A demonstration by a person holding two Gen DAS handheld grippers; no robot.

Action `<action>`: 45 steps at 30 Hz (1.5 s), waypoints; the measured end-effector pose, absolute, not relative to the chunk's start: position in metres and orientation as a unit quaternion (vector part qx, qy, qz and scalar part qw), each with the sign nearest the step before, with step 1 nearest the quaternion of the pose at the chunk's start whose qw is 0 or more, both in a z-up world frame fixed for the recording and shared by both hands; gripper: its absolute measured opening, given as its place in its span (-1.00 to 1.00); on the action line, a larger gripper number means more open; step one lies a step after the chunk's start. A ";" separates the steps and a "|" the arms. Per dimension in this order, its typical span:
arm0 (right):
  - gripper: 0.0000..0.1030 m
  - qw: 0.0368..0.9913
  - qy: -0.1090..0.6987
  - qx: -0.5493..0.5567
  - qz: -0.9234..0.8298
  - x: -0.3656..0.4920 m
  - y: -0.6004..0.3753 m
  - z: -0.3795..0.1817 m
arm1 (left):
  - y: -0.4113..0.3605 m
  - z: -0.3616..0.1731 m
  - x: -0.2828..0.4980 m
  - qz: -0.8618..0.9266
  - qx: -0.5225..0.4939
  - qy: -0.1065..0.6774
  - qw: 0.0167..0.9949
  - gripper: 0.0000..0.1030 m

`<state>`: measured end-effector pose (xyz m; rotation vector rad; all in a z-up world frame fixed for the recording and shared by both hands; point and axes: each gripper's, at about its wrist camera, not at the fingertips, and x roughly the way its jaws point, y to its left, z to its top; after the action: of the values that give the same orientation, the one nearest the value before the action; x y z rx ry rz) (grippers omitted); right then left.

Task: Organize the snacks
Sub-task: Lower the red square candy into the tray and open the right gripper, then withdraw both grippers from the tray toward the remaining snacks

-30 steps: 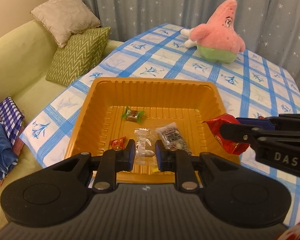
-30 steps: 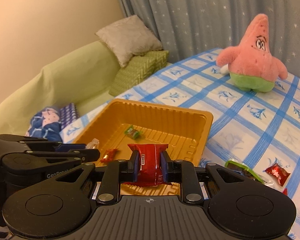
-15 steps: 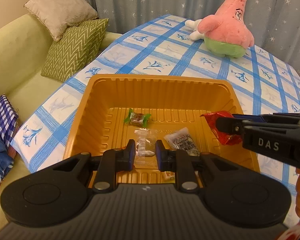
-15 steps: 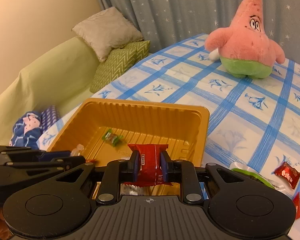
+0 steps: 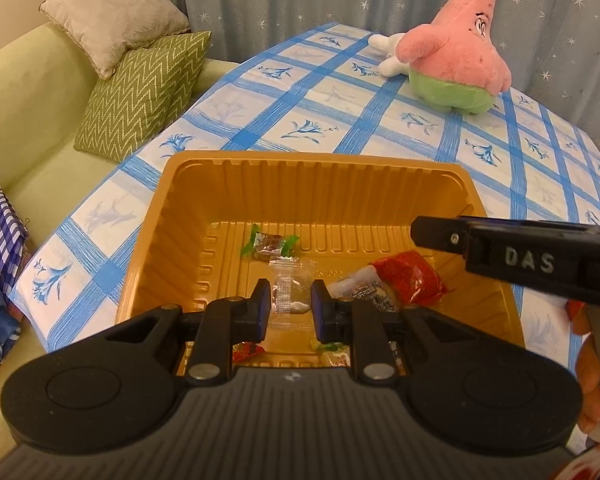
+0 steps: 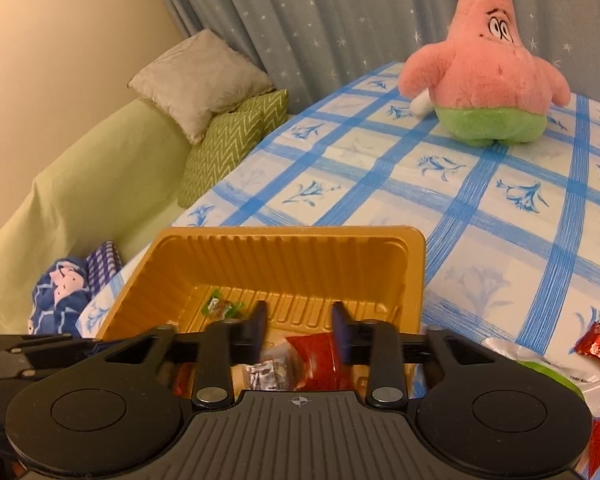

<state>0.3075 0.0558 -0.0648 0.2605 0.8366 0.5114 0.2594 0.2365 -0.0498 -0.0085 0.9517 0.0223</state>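
An orange plastic tray sits on the blue-checked tablecloth and holds several wrapped snacks. My left gripper is shut on a clear snack packet above the tray's near side. My right gripper is open over the tray. A red snack packet lies in the tray just below its fingers, also seen in the left wrist view. A green-wrapped candy and a grey printed packet lie on the tray floor.
A pink starfish plush sits at the table's far side. Loose red candies and a green-and-white packet lie on the cloth right of the tray. A green sofa with cushions stands to the left.
My right gripper has opened and let the red packet drop into the tray. Both grippers have moved forward over the tray. The left gripper still holds the clear packet.
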 end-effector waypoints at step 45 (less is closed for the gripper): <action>0.50 0.860 0.402 0.078 0.304 0.233 0.023 -0.037 | 0.228 -0.015 0.188 0.056 -0.036 0.441 0.895 -0.09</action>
<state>0.2333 0.0230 -0.0371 0.1638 0.8438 0.6372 0.1880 0.2279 -0.0149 -0.0739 0.9141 0.1160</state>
